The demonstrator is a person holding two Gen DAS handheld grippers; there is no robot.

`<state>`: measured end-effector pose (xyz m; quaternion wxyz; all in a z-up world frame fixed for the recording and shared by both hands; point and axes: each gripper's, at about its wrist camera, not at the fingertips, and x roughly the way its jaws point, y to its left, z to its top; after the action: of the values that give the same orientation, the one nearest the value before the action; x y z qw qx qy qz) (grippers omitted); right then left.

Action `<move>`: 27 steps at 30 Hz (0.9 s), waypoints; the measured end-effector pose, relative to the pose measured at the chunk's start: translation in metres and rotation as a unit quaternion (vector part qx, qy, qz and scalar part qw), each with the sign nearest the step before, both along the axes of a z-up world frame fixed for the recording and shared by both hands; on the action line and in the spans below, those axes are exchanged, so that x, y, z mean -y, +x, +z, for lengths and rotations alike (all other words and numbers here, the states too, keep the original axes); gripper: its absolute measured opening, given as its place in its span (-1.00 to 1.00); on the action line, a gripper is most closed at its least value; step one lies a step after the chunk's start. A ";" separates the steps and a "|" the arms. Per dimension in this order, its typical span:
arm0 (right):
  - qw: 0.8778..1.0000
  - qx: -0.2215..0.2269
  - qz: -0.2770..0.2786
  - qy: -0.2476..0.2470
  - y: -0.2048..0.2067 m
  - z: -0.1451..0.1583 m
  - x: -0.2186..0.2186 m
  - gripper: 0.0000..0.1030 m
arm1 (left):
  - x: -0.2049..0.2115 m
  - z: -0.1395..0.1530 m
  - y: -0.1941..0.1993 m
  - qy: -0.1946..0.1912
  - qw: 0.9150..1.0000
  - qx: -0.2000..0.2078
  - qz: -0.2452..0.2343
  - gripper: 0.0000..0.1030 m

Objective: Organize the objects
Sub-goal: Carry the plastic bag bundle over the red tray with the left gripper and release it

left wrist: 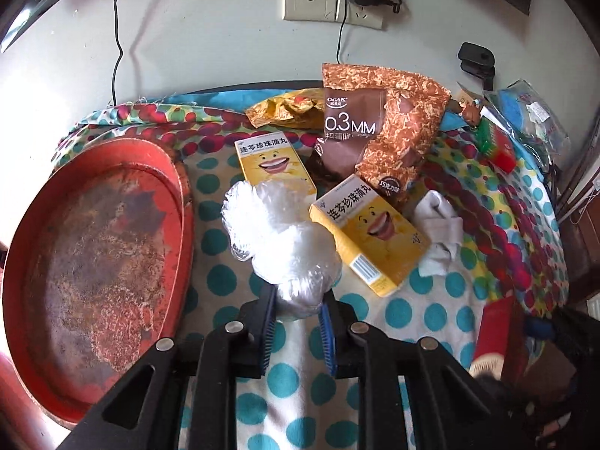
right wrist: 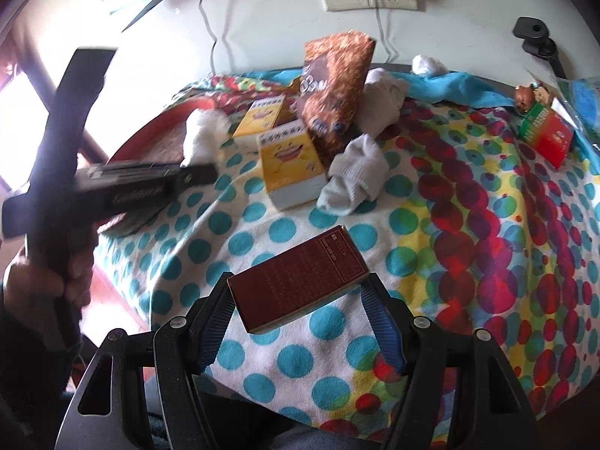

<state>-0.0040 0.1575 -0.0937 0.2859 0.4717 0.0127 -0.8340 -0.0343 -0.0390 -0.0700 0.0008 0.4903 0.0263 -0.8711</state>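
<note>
now left hand-held gripper (left wrist: 298,302) clamps plastic bag (left wrist: 277,232) beside red tray (left wrist: 93,262).

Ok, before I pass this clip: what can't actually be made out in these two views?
- Left gripper: motion-blurred in the right wrist view; its jaws can't be read there.
- Clear plastic bundle: its lower end is hidden between the pads in the left wrist view.
- Dark red box: back print too small to read, right wrist view.
- Brown snack bag: its lower part is hidden behind the yellow box, left wrist view.
</note>
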 end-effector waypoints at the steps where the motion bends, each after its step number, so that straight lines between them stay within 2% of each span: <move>1: 1.000 -0.002 -0.008 -0.002 -0.002 0.003 -0.001 0.27 | 0.003 0.003 0.001 -0.002 1.000 -0.005 0.001 -0.59; 3: 1.000 -0.006 -0.021 -0.009 -0.004 0.009 -0.002 0.27 | 0.004 0.008 0.004 -0.020 1.000 -0.009 0.004 -0.59; 14: 0.997 -0.033 -0.064 0.003 -0.007 0.031 -0.002 0.27 | 0.025 0.046 0.023 -0.031 0.998 -0.051 0.015 -0.59; 20: 0.997 -0.038 -0.067 -0.001 -0.008 0.035 0.006 0.27 | 0.056 0.074 0.023 -0.048 0.994 -0.075 0.059 -0.59; 22: 0.997 -0.044 -0.067 0.001 -0.007 0.037 0.009 0.27 | 0.071 0.082 0.024 -0.040 0.993 -0.084 0.077 -0.59; 27: 0.996 -0.048 -0.070 0.004 -0.006 0.040 0.014 0.27 | 0.108 0.086 0.028 -0.043 0.988 -0.089 0.122 -0.59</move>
<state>-0.0101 0.1437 -0.0532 0.2238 0.4323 -0.0029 -0.8735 -0.0066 -0.1475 0.0164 0.1262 0.4038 0.0486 -0.9048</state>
